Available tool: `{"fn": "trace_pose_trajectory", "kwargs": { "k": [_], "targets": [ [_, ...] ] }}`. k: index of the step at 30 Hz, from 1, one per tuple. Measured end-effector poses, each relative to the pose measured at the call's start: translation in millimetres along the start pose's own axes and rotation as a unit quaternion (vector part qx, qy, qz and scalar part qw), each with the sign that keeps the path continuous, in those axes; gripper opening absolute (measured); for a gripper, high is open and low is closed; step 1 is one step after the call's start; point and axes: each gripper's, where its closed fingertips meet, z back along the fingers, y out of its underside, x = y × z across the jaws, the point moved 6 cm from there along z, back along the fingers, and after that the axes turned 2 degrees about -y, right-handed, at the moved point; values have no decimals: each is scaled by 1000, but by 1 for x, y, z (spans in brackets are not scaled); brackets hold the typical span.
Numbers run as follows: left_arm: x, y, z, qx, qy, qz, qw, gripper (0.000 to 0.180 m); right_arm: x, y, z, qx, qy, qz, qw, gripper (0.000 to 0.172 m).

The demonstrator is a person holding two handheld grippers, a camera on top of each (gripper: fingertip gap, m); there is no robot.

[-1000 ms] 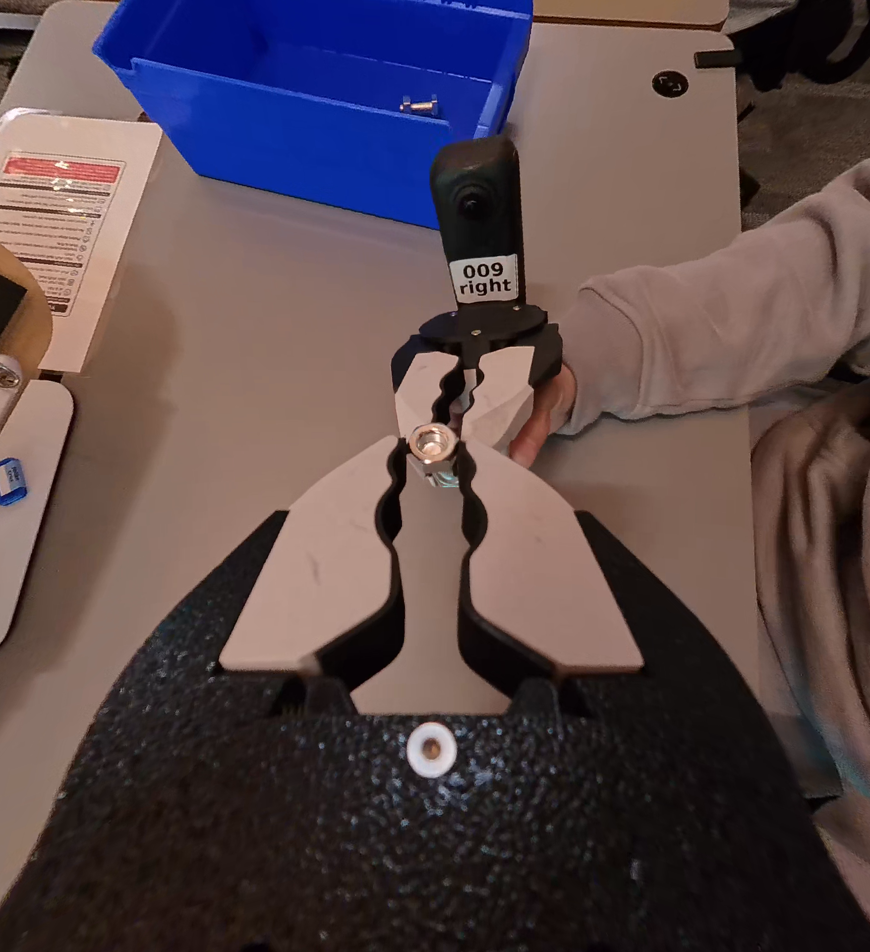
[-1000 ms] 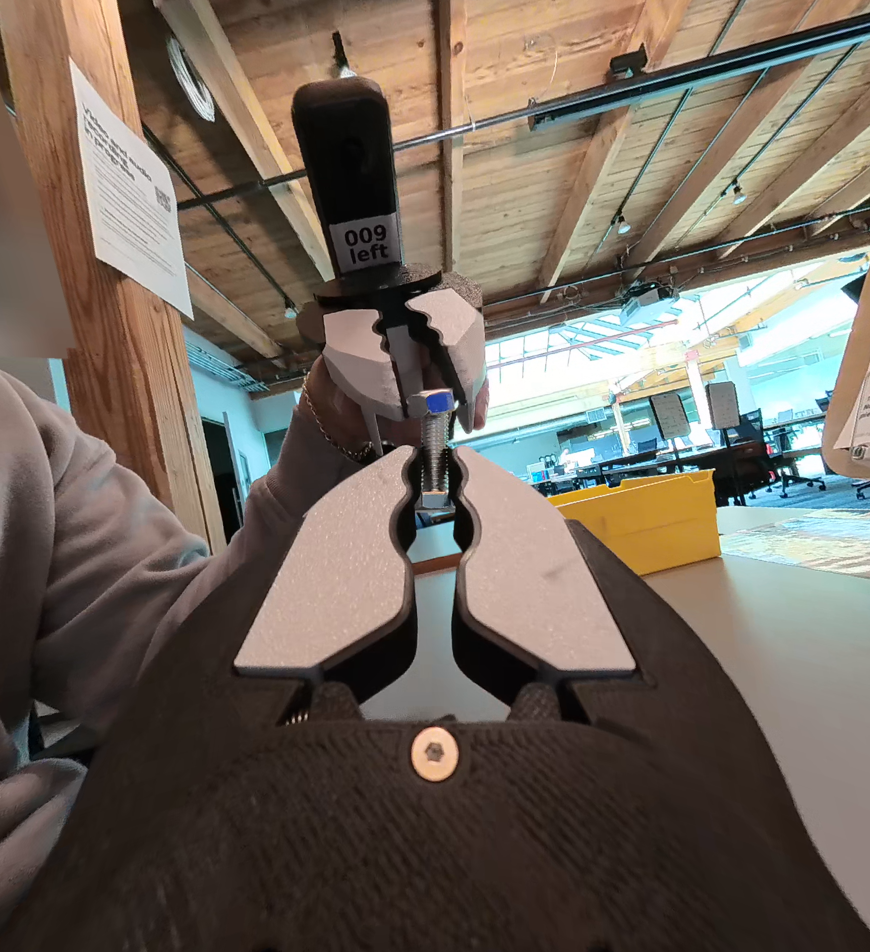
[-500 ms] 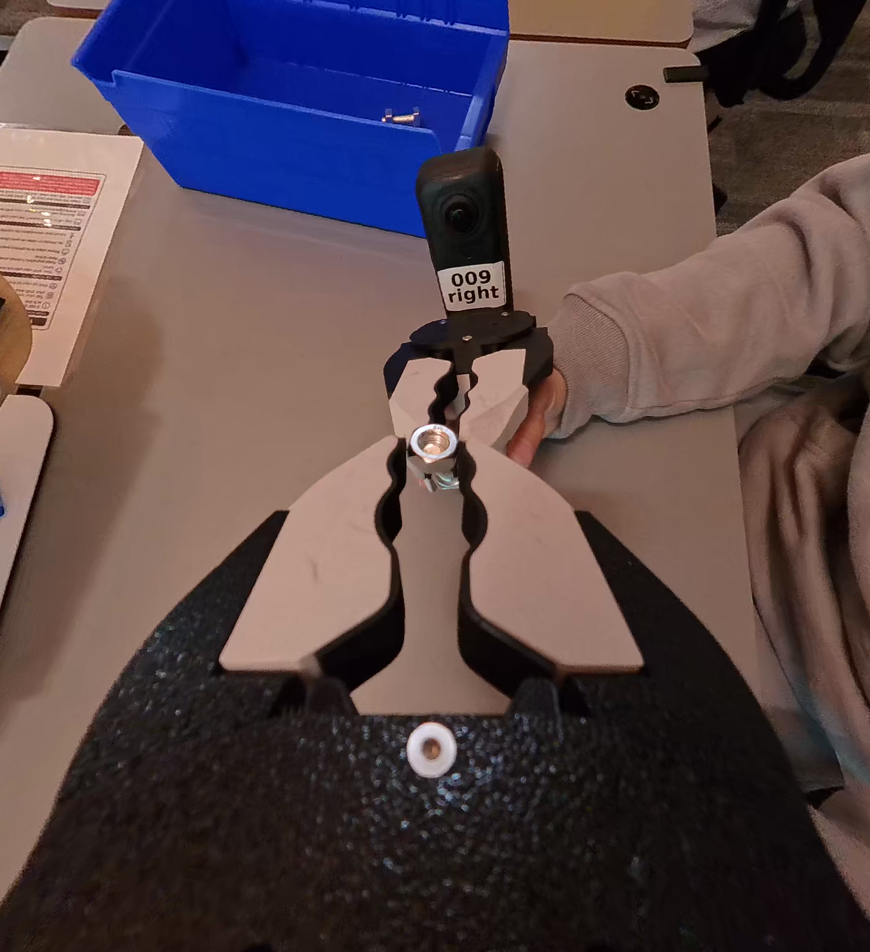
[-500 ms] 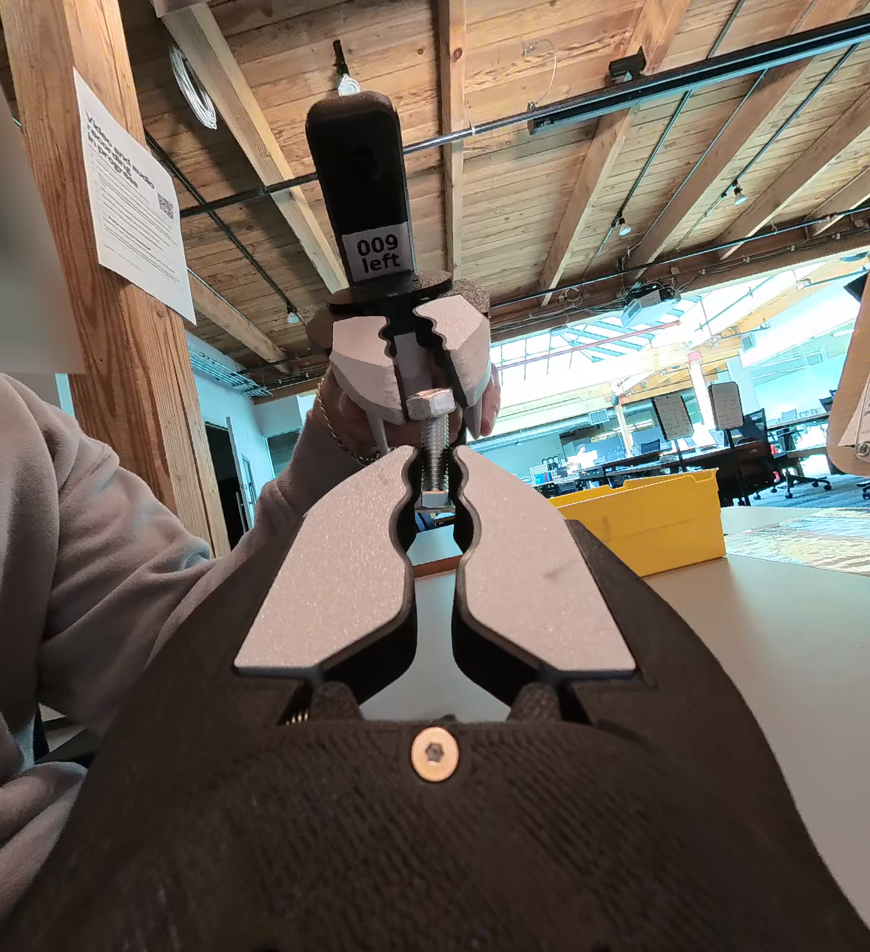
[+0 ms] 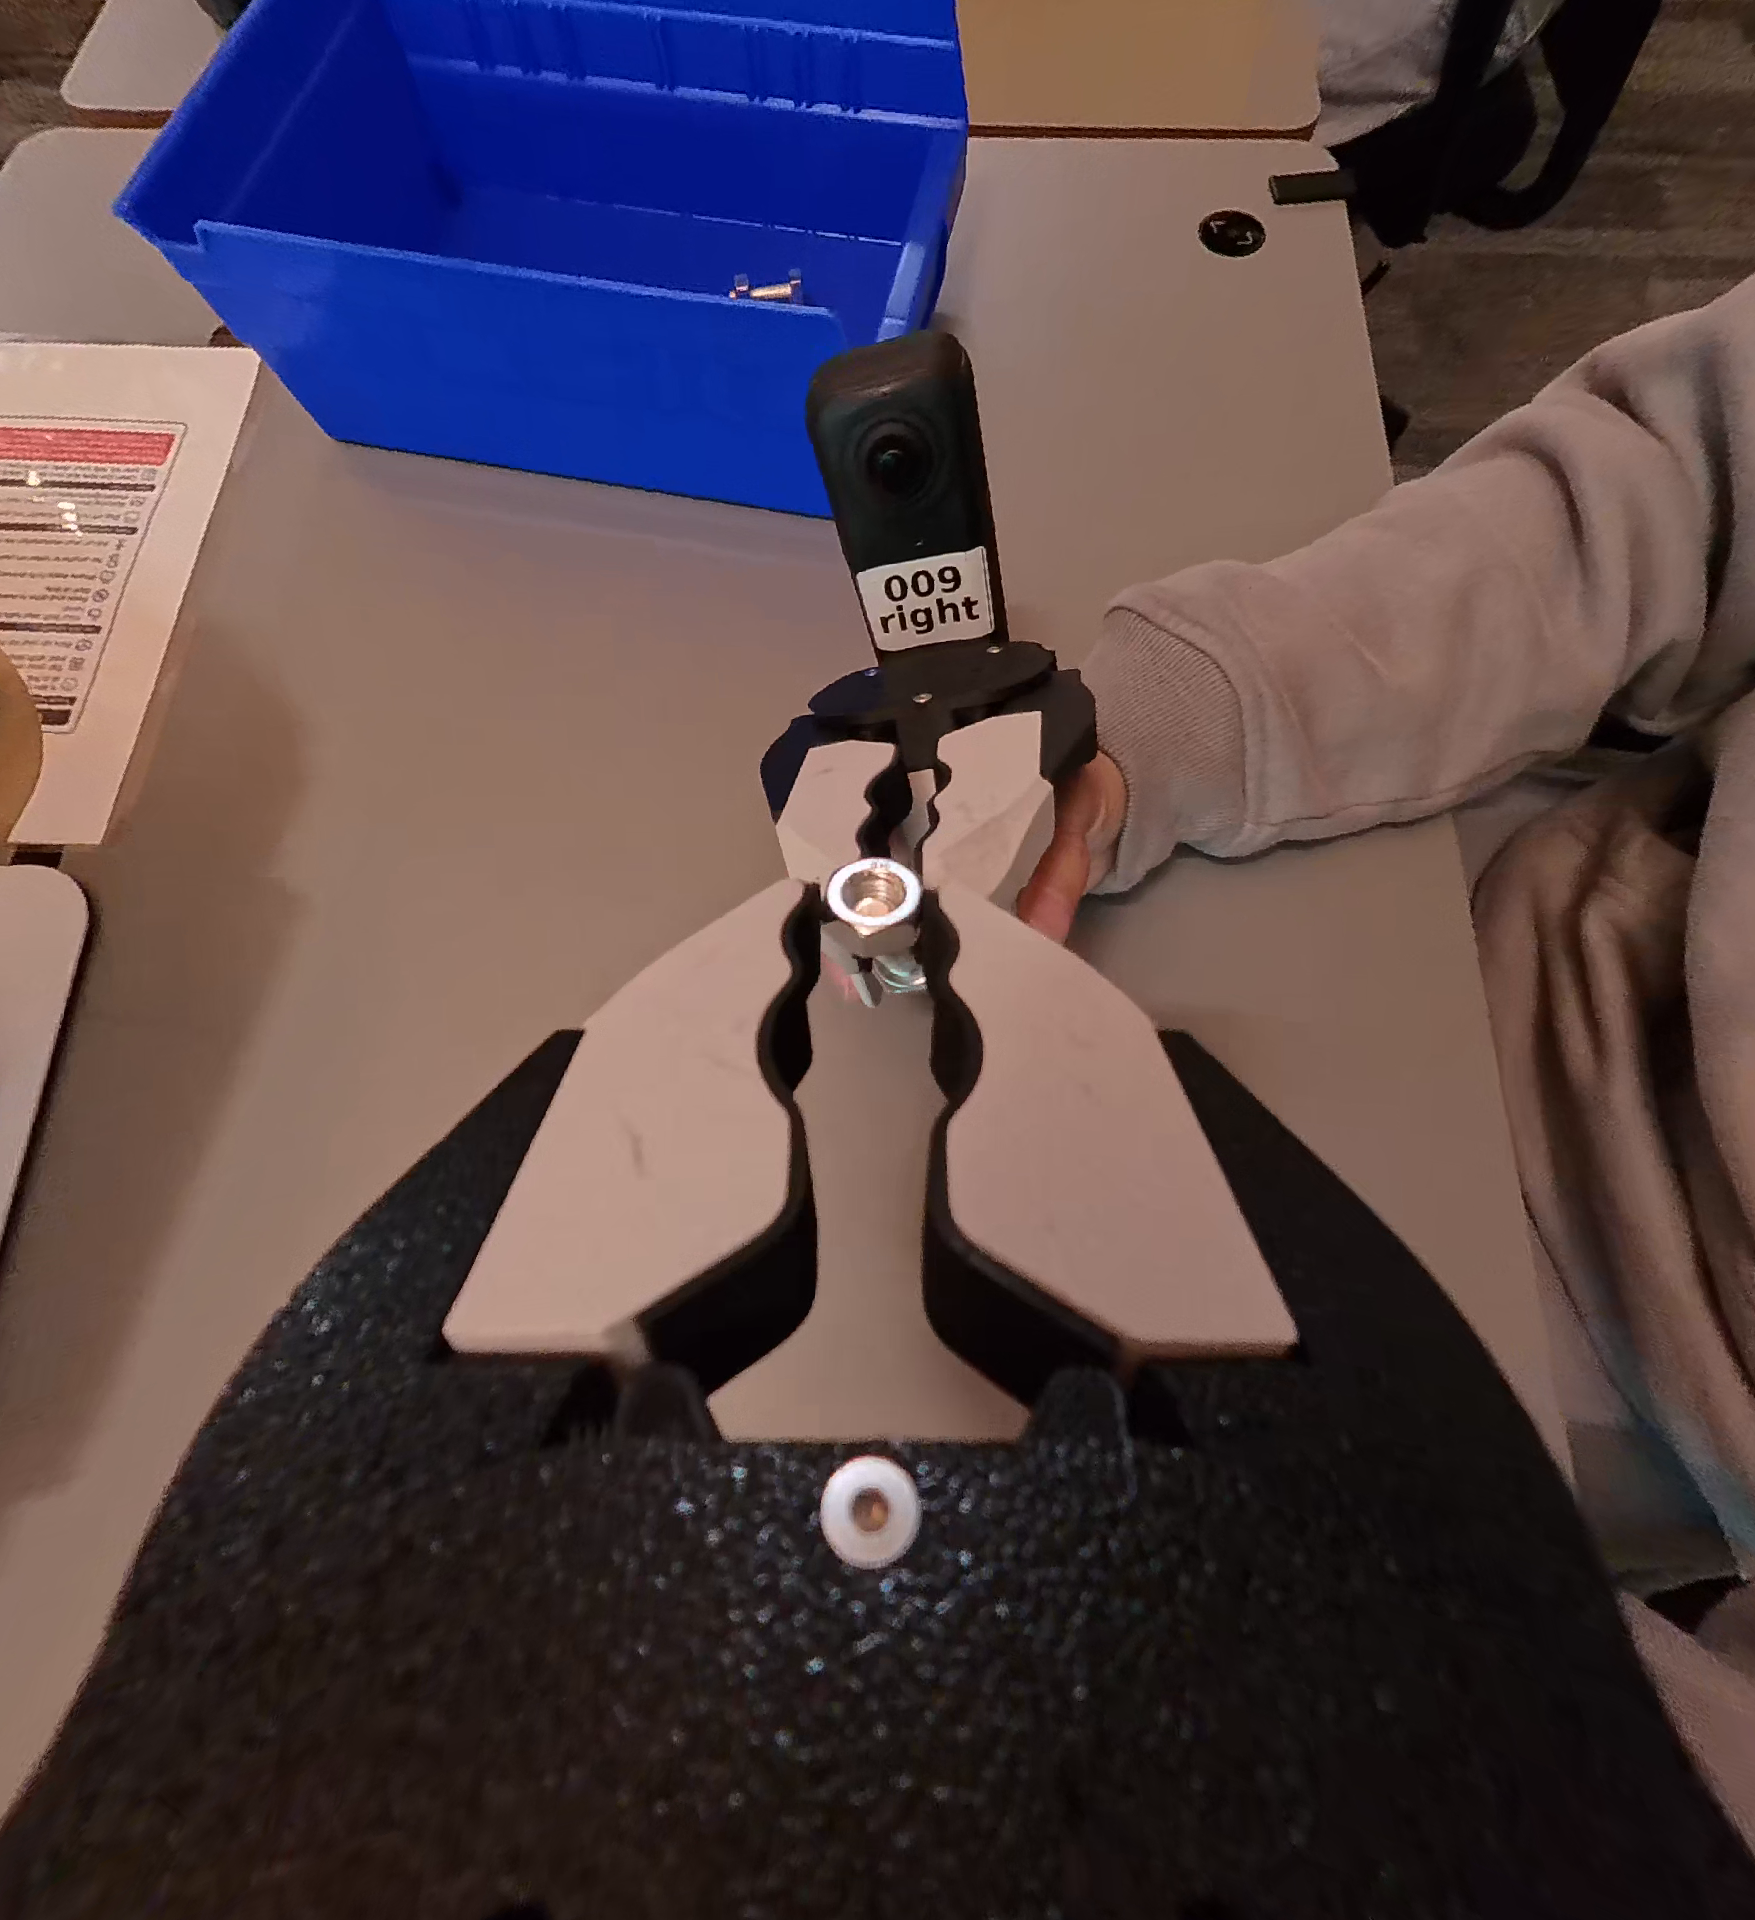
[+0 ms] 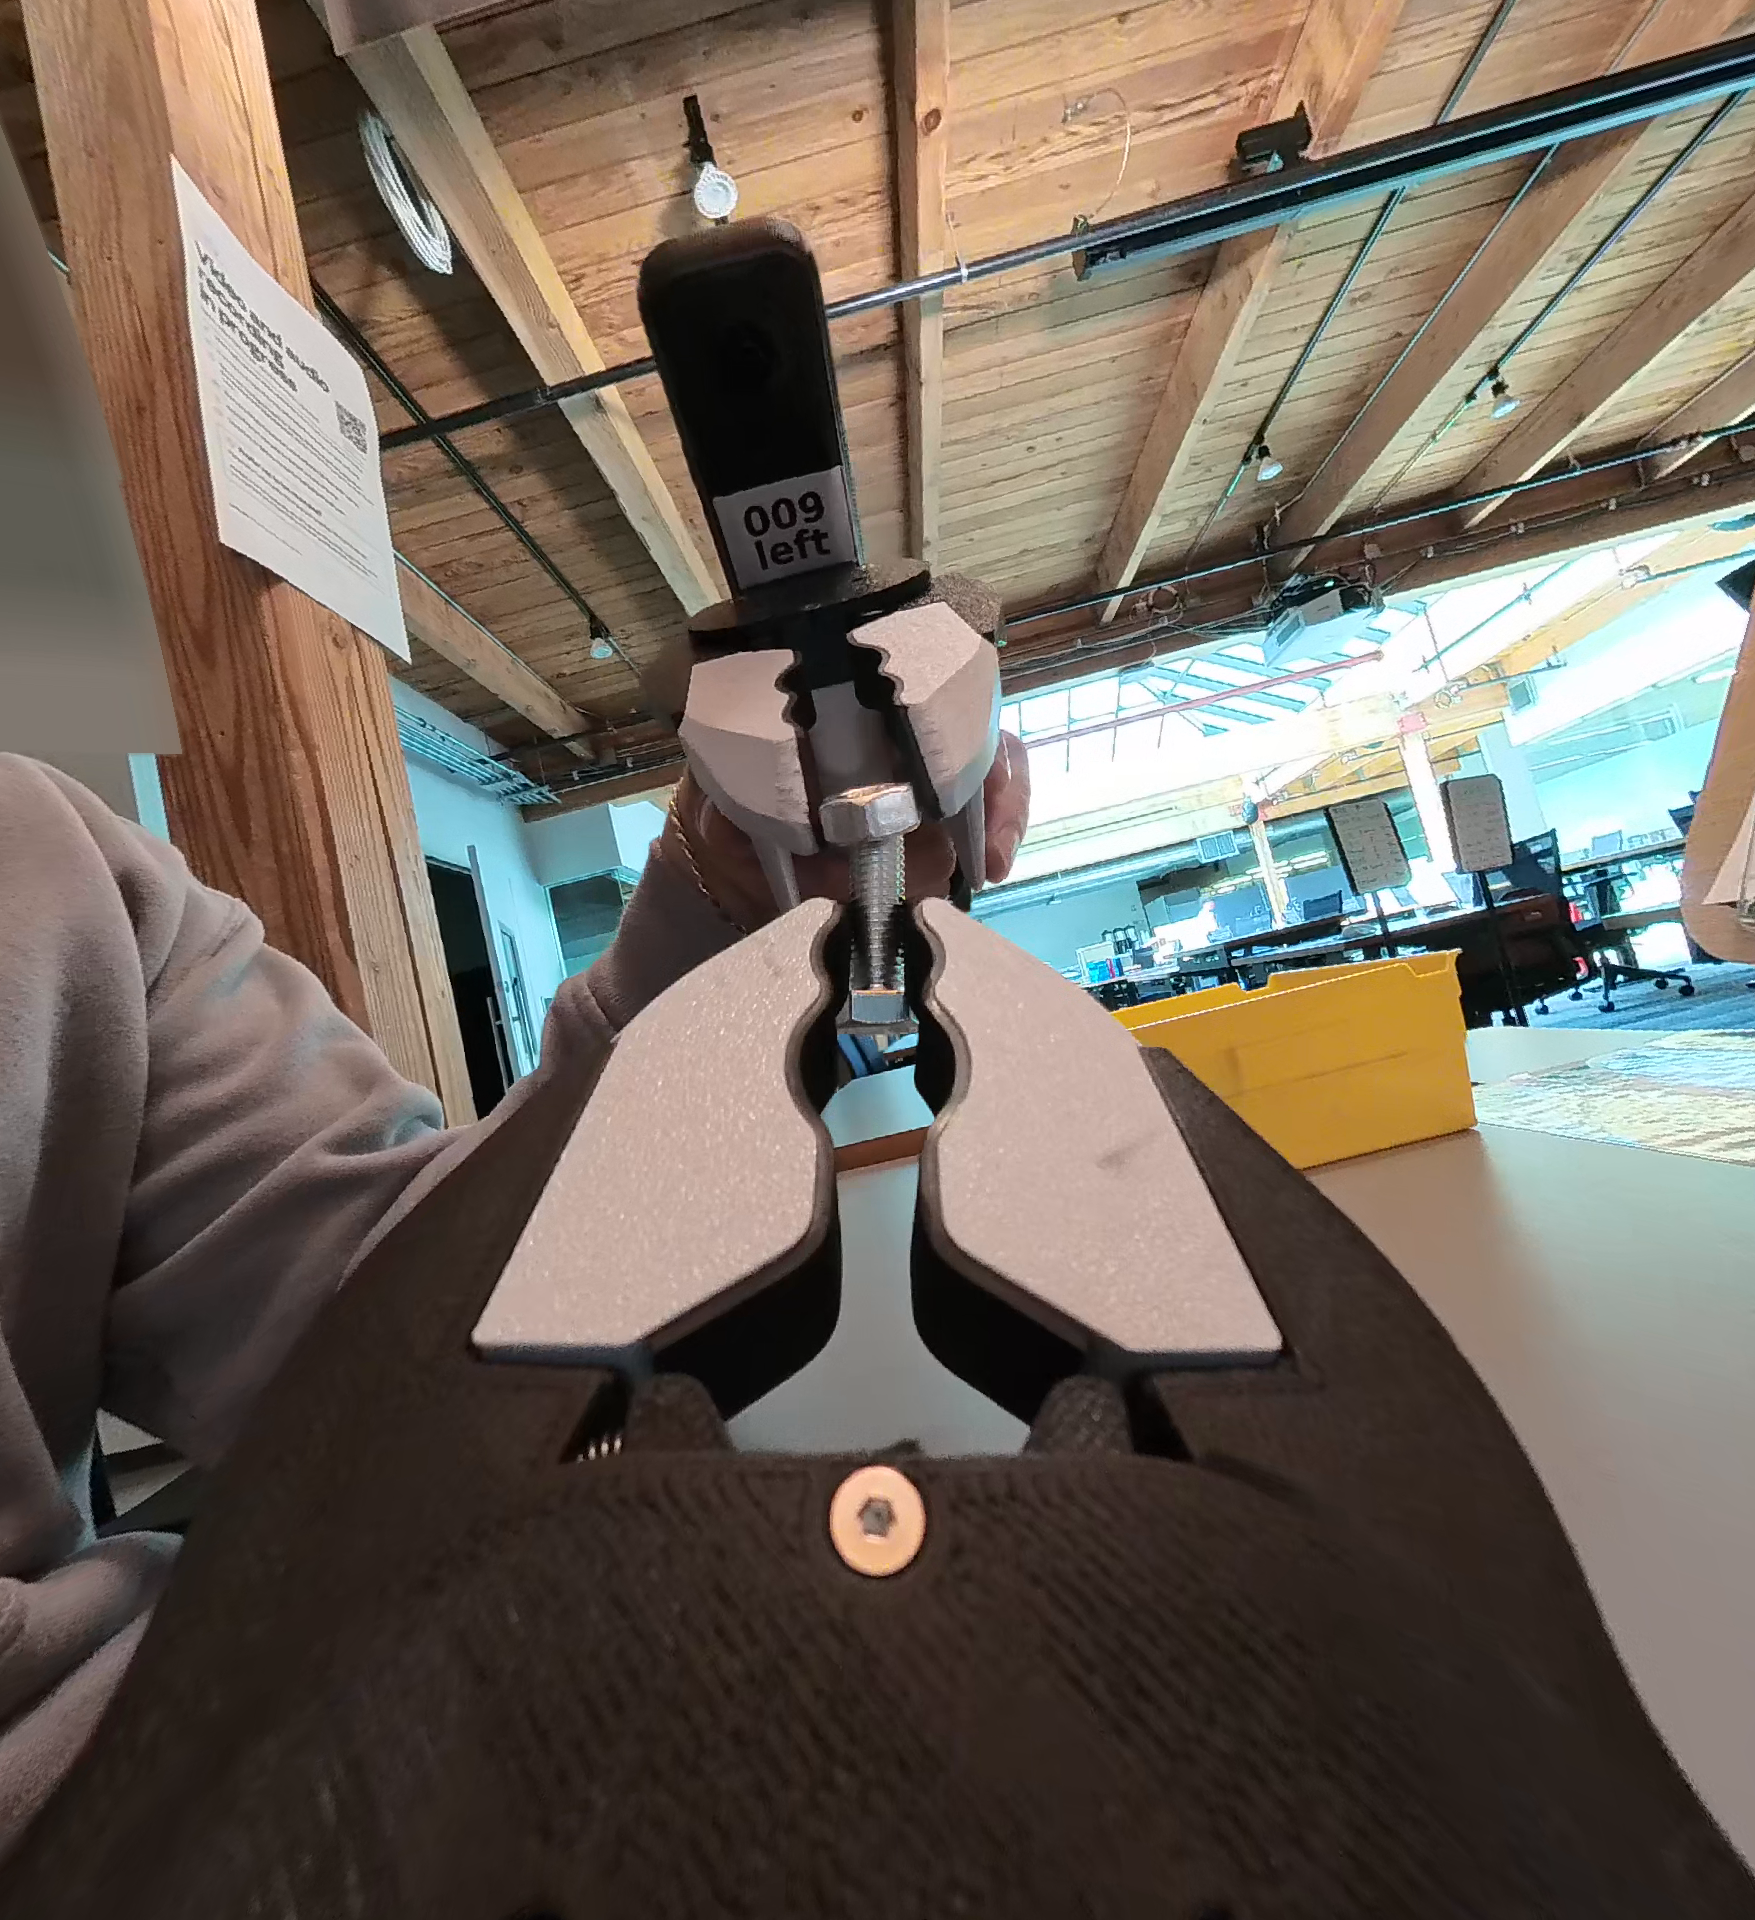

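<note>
My left gripper (image 5: 873,920) is shut on a silver hex nut (image 5: 873,899) at its fingertips, above the grey table (image 5: 488,748). The nut sits on the top end of an upright silver bolt (image 6: 875,914). My right gripper (image 6: 878,940) is shut on the bolt's threaded shaft, with the bolt's hex head (image 6: 878,1006) just below its pads. In the right wrist view the left gripper (image 6: 868,805) comes from above and clamps the nut (image 6: 868,812). In the left wrist view the right gripper (image 5: 899,831) faces mine, held by a hand in a grey sleeve (image 5: 1372,665).
A blue bin (image 5: 540,343) stands at the far side of the table with a loose bolt (image 5: 764,288) inside. A laminated sheet (image 5: 52,540) lies at the left. A yellow bin (image 6: 1320,1049) stands to the right in the right wrist view, a wooden post (image 6: 229,623) to the left. My two grippers' fingertips are within a few centimetres of each other.
Both grippers keep their hold on nut and bolt. The left gripper has shifted and tilted slightly, so the blue bin sits a little differently in its view. The nut's faces show a slightly different angle.
</note>
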Motion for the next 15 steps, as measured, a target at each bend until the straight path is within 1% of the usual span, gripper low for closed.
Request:
{"fn": "trace_pose_trajectory", "kwargs": {
  "k": [9,12,15],
  "targets": [
    [-1,1,0,-1,1,-13,1000,18,0,0,0,-1,-5,-1,1000,9],
    [0,1,1,-12,8,-10,1000,17,0,-1,0,-6,-4,-1,1000,9],
    [2,1,-1,-38,27,-5,999,17,0,-2,1,-11,-3,2,1000,9]
  ]
}}
